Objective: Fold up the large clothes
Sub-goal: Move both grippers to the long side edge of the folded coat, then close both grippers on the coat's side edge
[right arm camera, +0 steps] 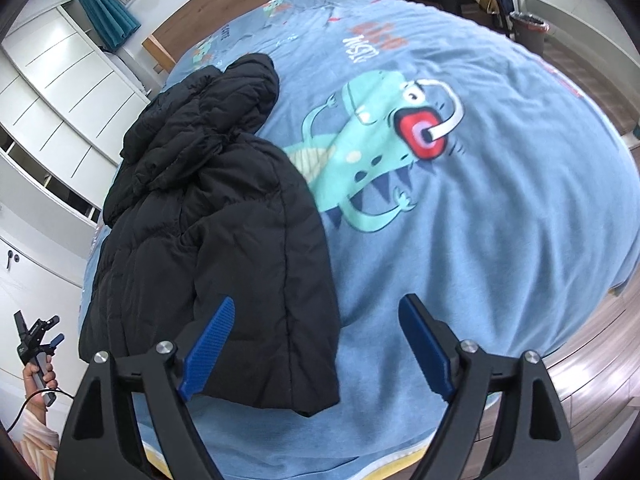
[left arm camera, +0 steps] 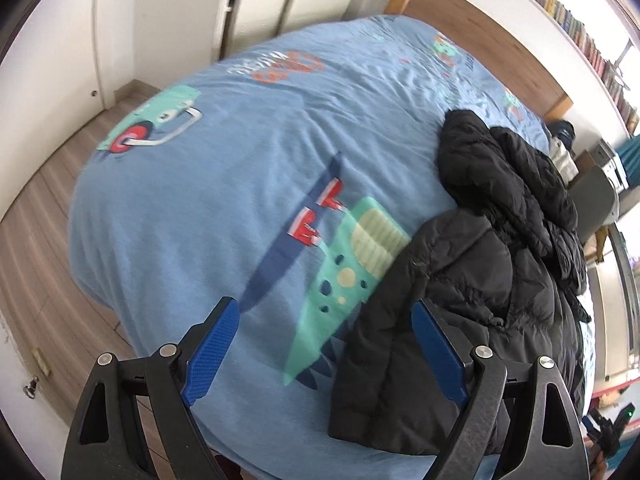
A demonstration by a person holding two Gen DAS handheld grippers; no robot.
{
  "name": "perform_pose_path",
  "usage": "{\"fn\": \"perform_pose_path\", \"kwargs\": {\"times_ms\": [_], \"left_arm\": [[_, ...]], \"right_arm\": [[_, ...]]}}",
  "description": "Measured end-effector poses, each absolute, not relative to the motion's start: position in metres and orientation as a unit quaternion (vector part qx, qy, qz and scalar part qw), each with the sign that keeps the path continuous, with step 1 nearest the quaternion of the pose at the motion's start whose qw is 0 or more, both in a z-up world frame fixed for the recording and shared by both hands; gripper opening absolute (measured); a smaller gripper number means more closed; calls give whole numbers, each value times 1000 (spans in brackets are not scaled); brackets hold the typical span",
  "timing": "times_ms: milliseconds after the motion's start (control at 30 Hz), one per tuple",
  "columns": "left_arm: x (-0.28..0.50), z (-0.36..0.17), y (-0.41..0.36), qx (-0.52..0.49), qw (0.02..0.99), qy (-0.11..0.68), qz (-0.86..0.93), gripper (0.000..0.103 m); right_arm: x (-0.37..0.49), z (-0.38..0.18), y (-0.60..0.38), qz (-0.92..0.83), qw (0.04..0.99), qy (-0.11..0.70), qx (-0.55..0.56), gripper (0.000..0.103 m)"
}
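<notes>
Jacket (right arm camera: 216, 240), black and quilted, lies along one side of the bed (right arm camera: 500, 240), its long axis running from the near edge toward the headboard (left arm camera: 480, 36), hood end farthest away. Its near hem sits just ahead of both grippers. The left gripper (left arm camera: 324, 344) is released with nothing between its jaws, the hem corner under its right finger. The right gripper (right arm camera: 316, 344) is also released and empty, the hem under its left finger. Both seem about equally near, though the fisheye bend makes that uncertain. The jacket looks puffy, already doubled lengthwise, rumpled at the hood.
</notes>
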State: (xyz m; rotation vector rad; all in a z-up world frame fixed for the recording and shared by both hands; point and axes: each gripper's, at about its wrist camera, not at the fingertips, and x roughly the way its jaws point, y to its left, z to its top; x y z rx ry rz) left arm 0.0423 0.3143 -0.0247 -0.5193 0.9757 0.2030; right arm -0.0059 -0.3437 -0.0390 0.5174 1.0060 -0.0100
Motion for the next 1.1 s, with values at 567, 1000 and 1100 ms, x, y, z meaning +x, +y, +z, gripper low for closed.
{"fn": "perform_pose_path", "kwargs": {"times_ms": [567, 1000, 1100], "left_arm": [[71, -105, 269, -266, 796, 543, 3, 87], [66, -121, 254, -321, 765, 554, -73, 87], [66, -119, 251, -325, 764, 551, -81, 87]], "right_arm": [[25, -80, -311, 37, 810, 520, 268, 85], [42, -95, -300, 56, 795, 537, 278, 86], [42, -95, -300, 59, 791, 539, 284, 86]]}}
